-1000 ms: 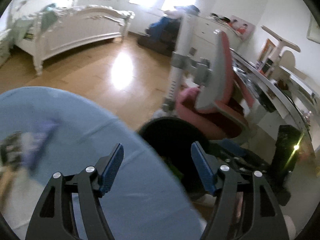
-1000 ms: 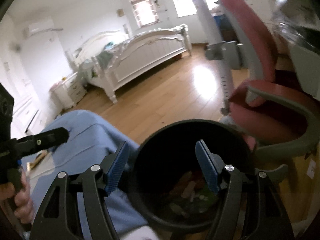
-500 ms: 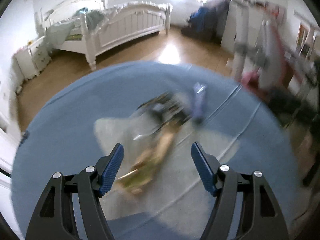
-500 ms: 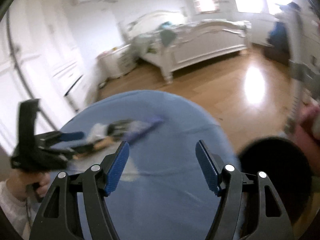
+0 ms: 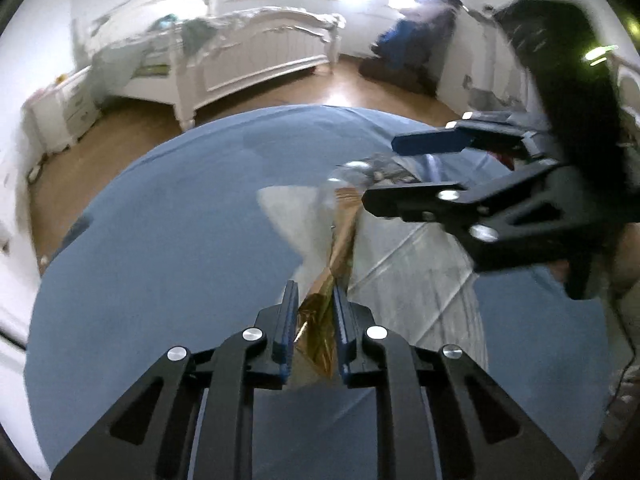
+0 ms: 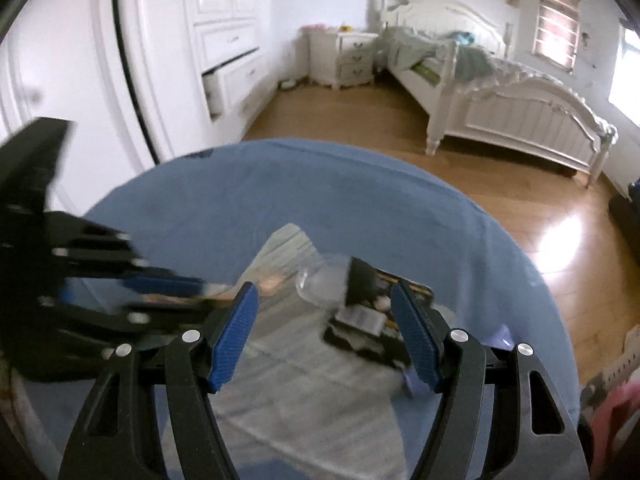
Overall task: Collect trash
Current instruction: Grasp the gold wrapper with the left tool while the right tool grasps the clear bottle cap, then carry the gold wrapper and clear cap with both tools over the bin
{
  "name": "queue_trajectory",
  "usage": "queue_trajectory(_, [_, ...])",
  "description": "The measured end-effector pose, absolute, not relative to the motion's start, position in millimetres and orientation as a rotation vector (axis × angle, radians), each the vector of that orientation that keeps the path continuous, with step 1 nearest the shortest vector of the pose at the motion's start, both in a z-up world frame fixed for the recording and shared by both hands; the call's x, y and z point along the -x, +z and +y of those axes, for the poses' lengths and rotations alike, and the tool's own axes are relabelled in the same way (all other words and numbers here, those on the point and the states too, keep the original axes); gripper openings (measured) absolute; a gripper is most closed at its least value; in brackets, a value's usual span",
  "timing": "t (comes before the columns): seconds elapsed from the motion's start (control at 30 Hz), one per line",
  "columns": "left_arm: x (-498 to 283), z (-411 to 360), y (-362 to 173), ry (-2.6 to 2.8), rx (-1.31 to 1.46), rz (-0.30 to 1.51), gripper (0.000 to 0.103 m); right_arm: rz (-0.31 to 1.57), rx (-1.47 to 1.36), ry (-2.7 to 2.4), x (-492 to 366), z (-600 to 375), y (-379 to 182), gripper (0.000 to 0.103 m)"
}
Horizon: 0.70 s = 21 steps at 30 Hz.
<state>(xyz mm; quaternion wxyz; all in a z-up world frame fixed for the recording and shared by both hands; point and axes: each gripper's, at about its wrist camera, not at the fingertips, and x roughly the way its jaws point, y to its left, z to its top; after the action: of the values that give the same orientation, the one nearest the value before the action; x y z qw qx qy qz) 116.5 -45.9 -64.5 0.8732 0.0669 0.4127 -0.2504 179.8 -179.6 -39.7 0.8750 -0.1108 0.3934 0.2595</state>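
Gold wrapper (image 5: 320,312) pinched, blue cloth (image 5: 168,248) edge-to-edge

1. The left wrist view looks down, close over the blue cloth (image 5: 168,248), facing the white bed (image 5: 256,52).
2. The right wrist view looks down, close, facing the wardrobe (image 6: 120,40).
3. Both share the cloth, the bed and, seemingly, the blurred litter (image 6: 368,304).

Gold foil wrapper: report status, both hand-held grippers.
Left hand-held gripper just closed on crinkled gold foil wrapper. Right hand-held gripper open, over black packet. Nothing blocking.
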Motion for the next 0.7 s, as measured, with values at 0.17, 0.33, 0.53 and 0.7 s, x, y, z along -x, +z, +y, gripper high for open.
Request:
queue_trajectory(0.17, [-102.0,-6.5,-44.5,-0.457,-0.007,0.812,0.017,0.869,0.266,0.474,-202.7,-158.2,-57.9,0.064])
queue_trajectory(0.33, [-97.5,6.3,-40.8,-0.429,0.076,0.808,0.017,0.893,0.254,0.487,-200.9,-149.6,-63.1,0.017])
queue_trajectory(0.53, [-94.6,-8.5,-31.1,-0.464,0.114,0.791,0.017,0.832,0.160,0.493,-176.0,-173.3,-44.1,0.017])
queue_trajectory(0.7, [-103.2,-33.4,-22.0,-0.511,0.127,0.788,0.017,0.758,0.026,0.488,-147.2,-218.0,-19.1,0.017])
